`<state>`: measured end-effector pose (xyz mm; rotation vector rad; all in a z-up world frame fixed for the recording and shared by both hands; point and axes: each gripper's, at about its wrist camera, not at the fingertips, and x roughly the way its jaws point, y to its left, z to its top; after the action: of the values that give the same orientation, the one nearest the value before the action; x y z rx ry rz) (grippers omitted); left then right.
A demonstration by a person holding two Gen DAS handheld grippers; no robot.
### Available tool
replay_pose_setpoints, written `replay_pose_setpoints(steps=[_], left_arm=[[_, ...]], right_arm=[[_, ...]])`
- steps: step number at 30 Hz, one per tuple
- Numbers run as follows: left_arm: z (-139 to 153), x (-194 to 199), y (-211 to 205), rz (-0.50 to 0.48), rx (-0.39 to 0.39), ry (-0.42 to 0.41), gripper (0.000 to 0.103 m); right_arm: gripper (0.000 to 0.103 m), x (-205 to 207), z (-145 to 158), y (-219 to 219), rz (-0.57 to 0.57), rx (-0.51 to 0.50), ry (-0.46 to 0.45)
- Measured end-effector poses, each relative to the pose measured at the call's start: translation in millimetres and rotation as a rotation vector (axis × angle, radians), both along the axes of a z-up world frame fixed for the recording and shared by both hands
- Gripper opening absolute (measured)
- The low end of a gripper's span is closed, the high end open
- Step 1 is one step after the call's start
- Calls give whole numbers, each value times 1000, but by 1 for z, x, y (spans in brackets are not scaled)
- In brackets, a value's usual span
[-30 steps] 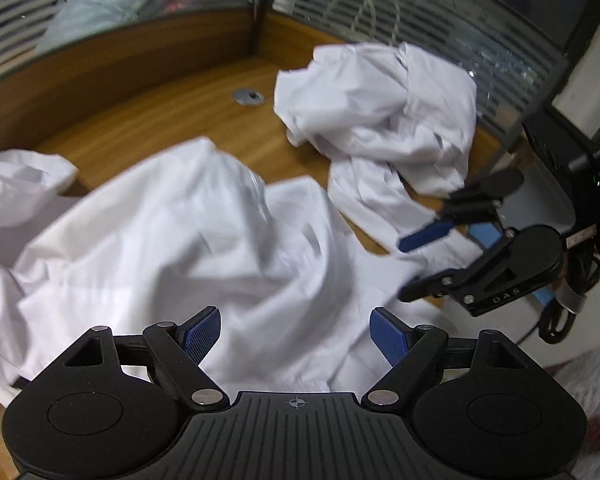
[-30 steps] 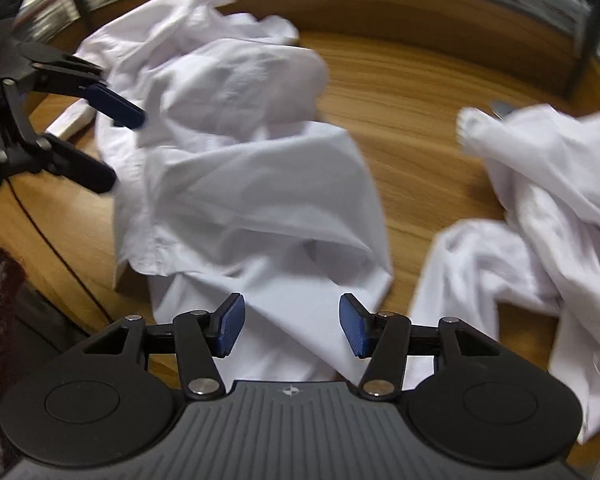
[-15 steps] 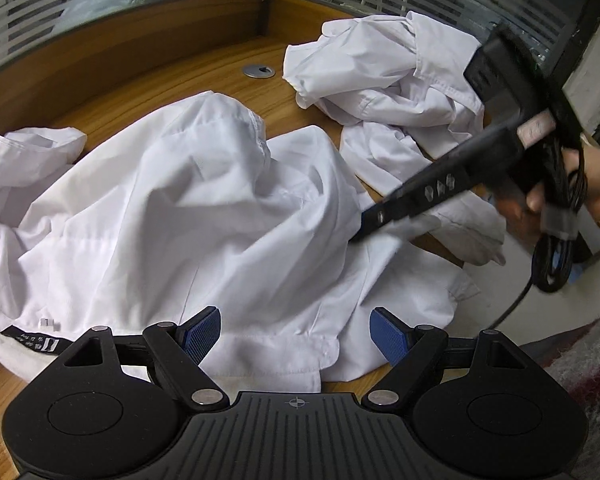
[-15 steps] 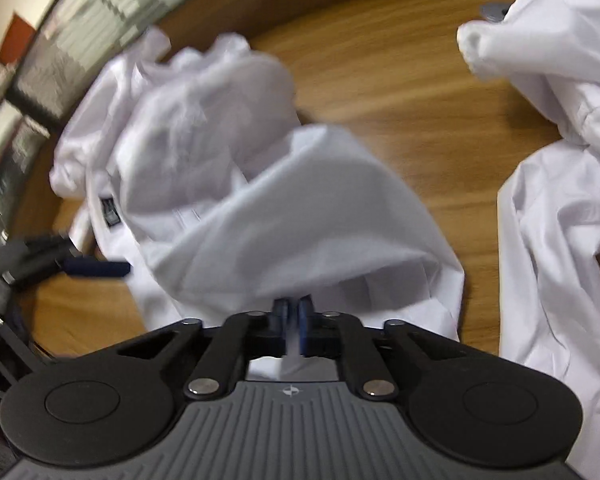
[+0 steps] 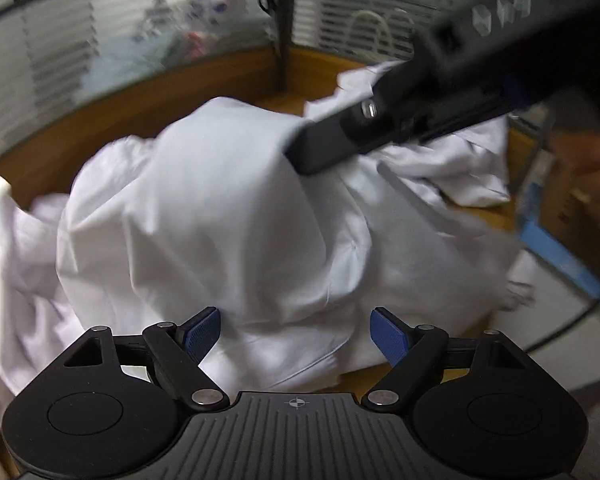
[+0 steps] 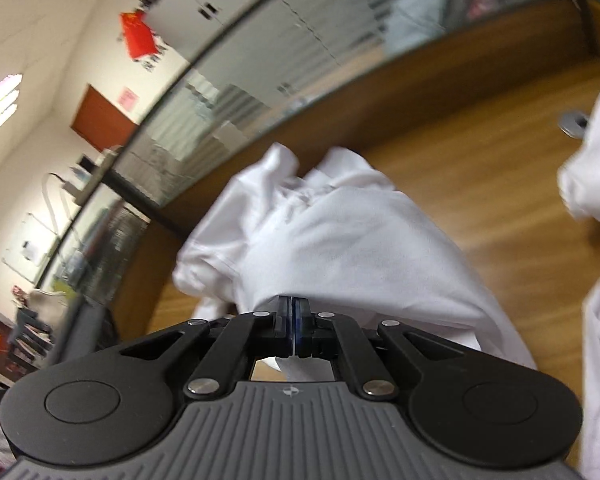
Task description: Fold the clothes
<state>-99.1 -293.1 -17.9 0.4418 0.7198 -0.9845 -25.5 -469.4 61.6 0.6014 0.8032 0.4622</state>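
Two grippers work a pile of white clothes on a wooden tabletop (image 5: 236, 80). Left wrist view: left gripper (image 5: 296, 330) hangs low over a white shirt (image 5: 220, 216), jaws wide apart but closing, blue pads (image 5: 202, 332) either side of the cloth's near edge w/o pressing it. The shirt is bunched up into a tall hump, its top pinched by the right gripper (image 5: 300, 152), which reaches in from upper right, blurred; part of a hand (image 5: 592, 168) shows at the right edge behind it. A 2nd crumpled white garment (image 5: 460, 168) lies farther back on the right, partly hidden by that gripper. Striped glass partition (image 5: 80, 52) rims the tabletop. Right wrist view: right gripper (image 6: 294, 322) has its jaws clamped tight on a fold of the white shirt (image 6: 340, 248), cloth draping away from the tips & lifted off the tabletop (image 6: 480, 176). More white fabric (image 6: 592, 176) sits at the right edge. Room tilts hard in frame; red flag (image 6: 138, 38) on the wall upper left.
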Motion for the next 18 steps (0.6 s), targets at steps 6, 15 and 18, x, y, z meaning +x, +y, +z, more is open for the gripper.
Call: replay_pose_setpoints(steps=[6, 15, 18], left_arm=[[11, 21, 24, 80, -42, -30, 2], [40, 45, 36, 87, -85, -65, 2], [44, 53, 31, 90, -95, -40, 2]], right_arm=[[2, 11, 15, 3, 16, -105, -35], [12, 3, -2, -32, -60, -255, 13], [20, -11, -5, -40, -78, -320, 14]])
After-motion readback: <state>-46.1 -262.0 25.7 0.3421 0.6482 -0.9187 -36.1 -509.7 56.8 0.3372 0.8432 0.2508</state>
